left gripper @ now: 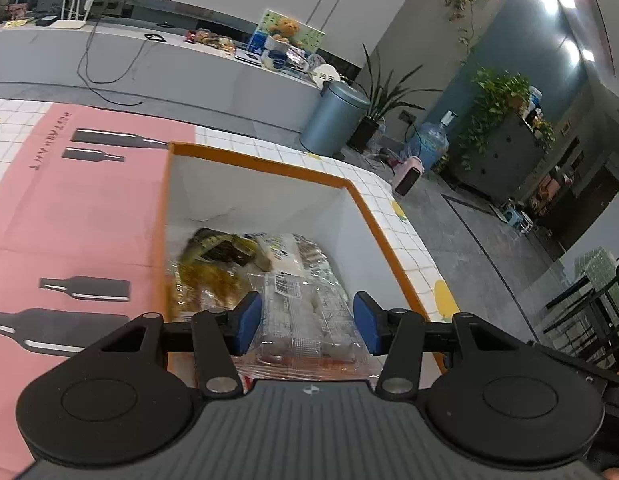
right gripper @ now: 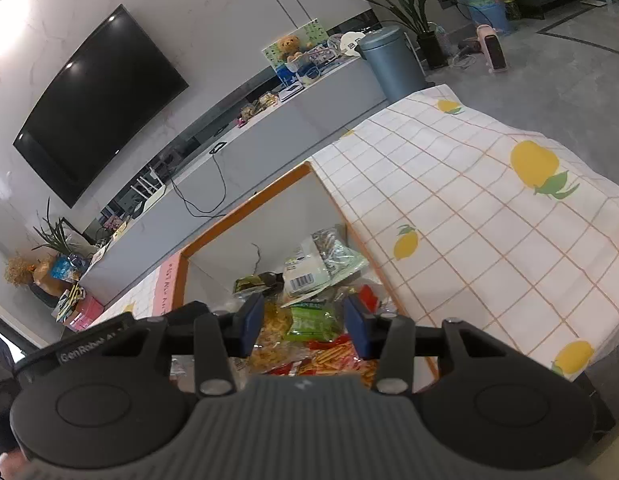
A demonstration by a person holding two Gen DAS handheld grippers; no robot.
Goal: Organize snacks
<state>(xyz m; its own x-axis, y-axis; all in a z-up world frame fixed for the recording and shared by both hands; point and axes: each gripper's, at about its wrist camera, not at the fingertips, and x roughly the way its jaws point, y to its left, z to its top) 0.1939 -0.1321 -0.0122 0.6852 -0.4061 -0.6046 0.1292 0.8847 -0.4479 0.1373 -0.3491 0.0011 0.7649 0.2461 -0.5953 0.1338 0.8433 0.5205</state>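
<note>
I hold both grippers, left gripper (left gripper: 307, 322) and right gripper (right gripper: 304, 326), apart and empty above the orange-rimmed box (left gripper: 269, 162), so I should lower squarely onto 1 packet.

"RESTAURANT", upside down, on pink mat (left gripper: 89, 200) at tabletop's left edge. "GenRobot" in white on right gripper (right gripper: 304, 326) housing. Barcode on white snack packet (right gripper: 303, 276); digits unreadable.

Wall-mounted black television (right gripper: 97, 108) above long grey cabinet (right gripper: 269, 128). Teddy bear (left gripper: 286, 27) on cabinet top. Blue-grey bin (left gripper: 333, 118) beside potted plant (left gripper: 383, 96). Water bottle (left gripper: 429, 144) near pink heater (left gripper: 409, 176).
</note>
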